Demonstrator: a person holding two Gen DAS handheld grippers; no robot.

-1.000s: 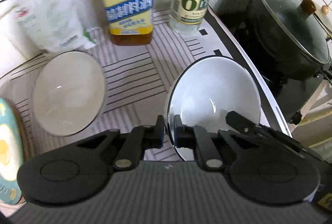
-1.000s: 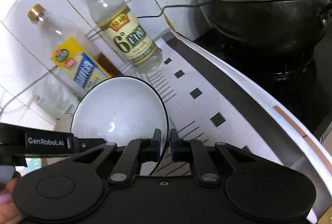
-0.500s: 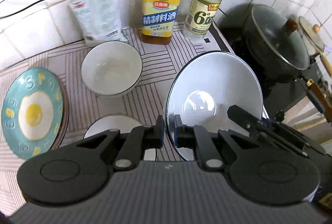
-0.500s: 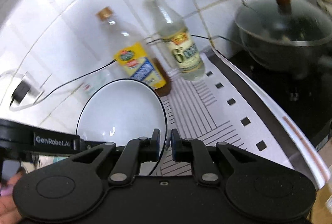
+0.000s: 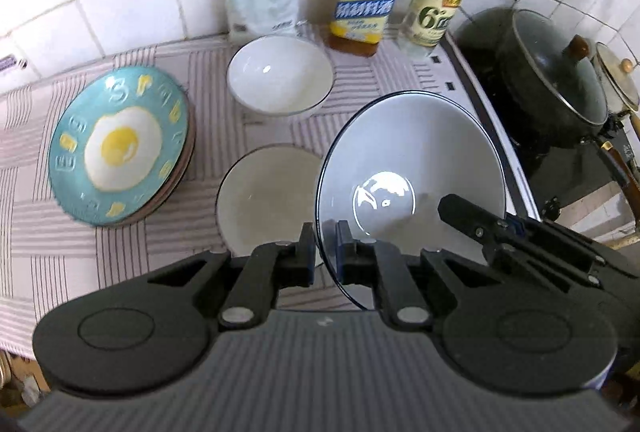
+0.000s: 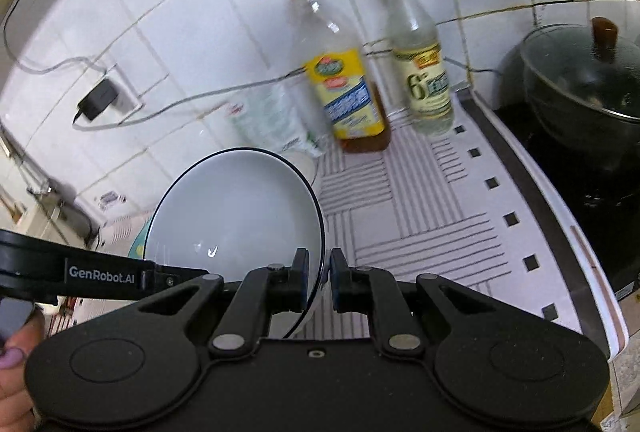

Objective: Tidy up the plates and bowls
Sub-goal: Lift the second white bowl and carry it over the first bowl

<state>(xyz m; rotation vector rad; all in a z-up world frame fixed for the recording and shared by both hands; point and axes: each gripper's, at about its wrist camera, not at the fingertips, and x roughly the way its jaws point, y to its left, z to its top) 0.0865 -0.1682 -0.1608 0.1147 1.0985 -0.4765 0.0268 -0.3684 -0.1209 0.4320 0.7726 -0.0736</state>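
Observation:
Both grippers hold one large white bowl with a dark rim point(image 5: 408, 168), lifted above the striped counter; it also shows in the right wrist view point(image 6: 236, 208). My left gripper point(image 5: 324, 248) is shut on its near-left rim. My right gripper point(image 6: 319, 274) is shut on its opposite rim and shows as a black arm in the left wrist view point(image 5: 520, 236). Below sit a white bowl point(image 5: 260, 192), a smaller white bowl point(image 5: 280, 74) farther back, and a teal fried-egg plate point(image 5: 120, 146) stacked on other plates at the left.
A yellow-labelled bottle point(image 5: 366, 4), a clear bottle with a yellow cap point(image 5: 438, 4) and a white bag point(image 5: 264, 0) stand against the tiled wall. A black lidded pot point(image 5: 552, 80) sits on the stove at the right. A cable point(image 6: 180, 100) runs along the wall.
Both grippers have risen and pulled back with the large bowl. The view now takes in the second white bowl below and the whole egg plate.

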